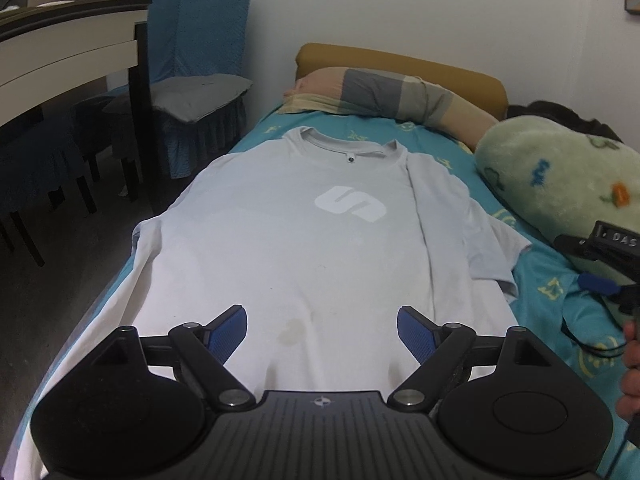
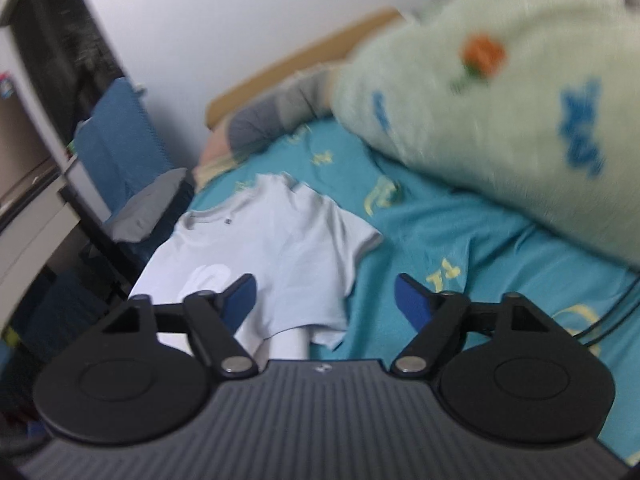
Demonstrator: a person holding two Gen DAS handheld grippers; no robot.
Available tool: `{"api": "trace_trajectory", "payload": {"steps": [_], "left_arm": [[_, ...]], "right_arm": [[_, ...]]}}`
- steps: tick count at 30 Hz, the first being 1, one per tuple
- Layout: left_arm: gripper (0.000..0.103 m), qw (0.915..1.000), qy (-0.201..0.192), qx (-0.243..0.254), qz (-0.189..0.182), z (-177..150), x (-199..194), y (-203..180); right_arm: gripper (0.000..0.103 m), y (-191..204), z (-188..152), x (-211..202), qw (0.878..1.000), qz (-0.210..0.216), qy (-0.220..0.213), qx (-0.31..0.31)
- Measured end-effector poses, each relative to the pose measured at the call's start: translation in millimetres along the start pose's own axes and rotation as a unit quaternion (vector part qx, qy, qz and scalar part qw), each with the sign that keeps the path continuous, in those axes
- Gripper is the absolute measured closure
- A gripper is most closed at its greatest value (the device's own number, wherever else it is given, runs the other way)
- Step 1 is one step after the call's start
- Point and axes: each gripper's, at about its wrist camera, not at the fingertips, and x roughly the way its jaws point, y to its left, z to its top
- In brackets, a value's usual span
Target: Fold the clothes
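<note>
We've got the left gripper (image 1: 322,330) hovering over the hem end of the t-shirt (image 1: 312,240), fingers spread wide, nothing between them. T-shirt lies face up on the teal bedsheet (image 1: 560,292), straight ahead of the left fingers, collar at the far end near the pillow (image 1: 392,92). Its right sleeve looks folded in over the body. Right gripper (image 2: 325,300) also wide open, gripping nothing, with the shirt's sleeve edge (image 2: 360,240) ahead between its fingers and the shirt body toward its left finger. Green fleece blanket (image 2: 500,92) sits beyond the right finger. Right wrist view is motion-blurred. Chairs (image 1: 192,80) stand past the left finger.
</note>
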Motion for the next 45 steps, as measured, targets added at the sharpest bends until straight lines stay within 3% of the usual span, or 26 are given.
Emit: {"api": "trace_trajectory", "payload": {"steps": [4, 8, 9, 11, 13, 19, 23, 25, 30, 31, 32, 34, 38, 41, 45], "left_arm": [[0.019, 0.9996, -0.004, -0.025, -0.01, 2, 7, 9], [0.019, 0.9994, -0.01, -0.026, -0.02, 6, 24, 12], [0.019, 0.9994, -0.011, -0.025, -0.022, 7, 28, 13], [0.019, 0.9993, -0.013, -0.023, -0.026, 9, 37, 14], [0.019, 0.999, -0.012, -0.028, -0.032, 10, 45, 18], [0.019, 0.9978, -0.01, -0.046, -0.046, 12, 59, 24], [0.019, 0.9974, -0.013, -0.049, -0.051, 12, 59, 25], [0.019, 0.9973, -0.014, -0.049, -0.053, 13, 58, 24], [0.019, 0.9976, -0.02, -0.042, -0.052, 15, 54, 18], [0.019, 0.9977, -0.02, -0.04, -0.051, 15, 53, 18], [0.019, 0.9978, -0.019, -0.038, -0.05, 14, 52, 18], [0.019, 0.9979, -0.017, -0.037, -0.05, 13, 50, 18], [0.019, 0.9979, -0.01, -0.038, -0.052, 10, 47, 21], [0.019, 0.9976, -0.004, -0.048, -0.051, 8, 45, 24], [0.019, 0.9967, 0.002, -0.068, -0.044, 8, 45, 32]], "right_arm": [[0.03, -23, 9, 51, 0.999, 0.001, 0.023, 0.041], [0.034, -20, 10, 99, 0.999, 0.002, 0.031, 0.015], [0.04, -15, 11, 107, 1.0, -0.003, 0.026, -0.005], [0.081, -6, 11, 123, 0.999, -0.014, 0.018, -0.046], [0.096, 8, 14, 126, 0.994, -0.027, -0.011, -0.105], [0.098, 28, 60, 108, 0.973, -0.072, -0.103, -0.191], [0.098, 32, 104, 104, 0.947, -0.135, -0.147, -0.251], [0.098, 27, 119, 102, 0.949, -0.146, -0.139, -0.243], [0.089, 6, 143, 90, 0.969, -0.147, -0.098, -0.176], [0.066, 2, 136, 81, 0.975, -0.135, -0.096, -0.149], [0.036, -2, 129, 72, 0.98, -0.123, -0.095, -0.121], [0.017, -8, 114, 57, 0.989, -0.096, -0.092, -0.068], [0.018, -26, 62, 46, 0.996, -0.036, -0.055, 0.052], [0.017, -45, 21, 52, 0.987, -0.018, -0.015, 0.158], [0.018, -55, -3, 83, 0.986, -0.029, 0.003, 0.165]]}}
